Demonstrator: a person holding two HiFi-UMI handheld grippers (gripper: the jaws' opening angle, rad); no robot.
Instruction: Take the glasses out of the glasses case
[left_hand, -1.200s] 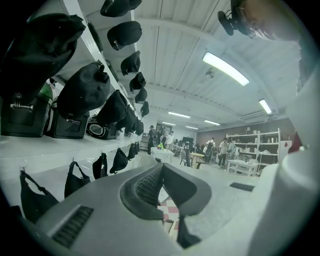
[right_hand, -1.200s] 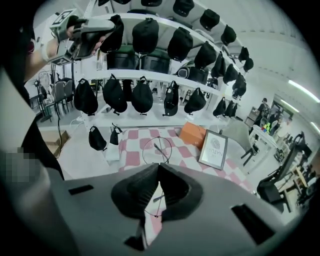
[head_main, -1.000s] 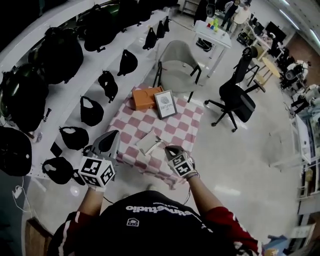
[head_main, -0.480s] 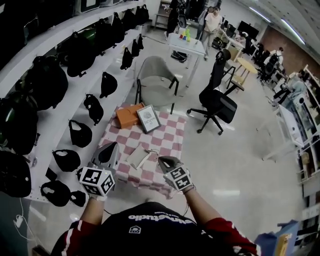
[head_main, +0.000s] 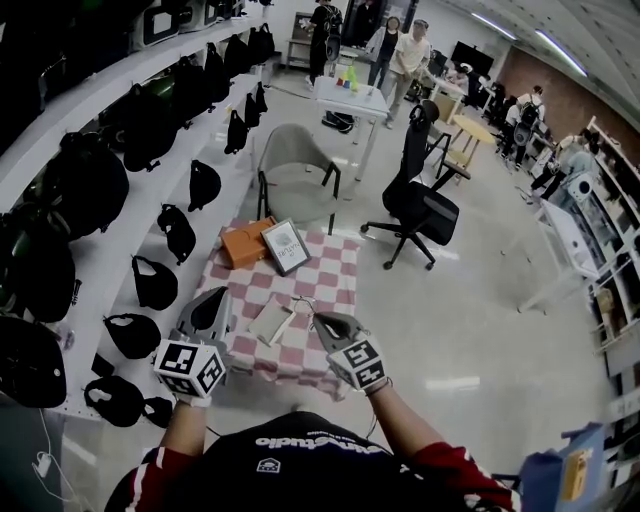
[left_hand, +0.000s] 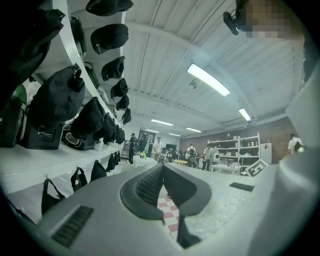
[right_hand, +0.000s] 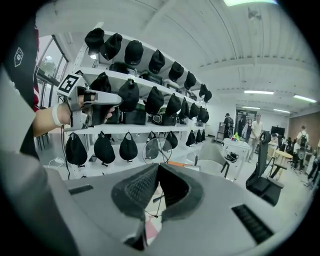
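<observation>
Left tool (left_hand: 162, 169) (jaws together) points past black bags (left_hand: 62, 102).

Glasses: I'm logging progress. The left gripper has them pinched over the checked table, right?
No, the right gripper pinches the glasses over the checked table, as the right gripper view shows; the left gripper is shut on nothing.

Both forearms reach forward, side by side and apart. The left claw (head_main: 220, 294) points ahead, its jaws pressed together on nothing. The right claw (head_main: 319, 319) has its jaws closed, seemingly pinching the thin glasses (right_hand: 155, 149).
</observation>
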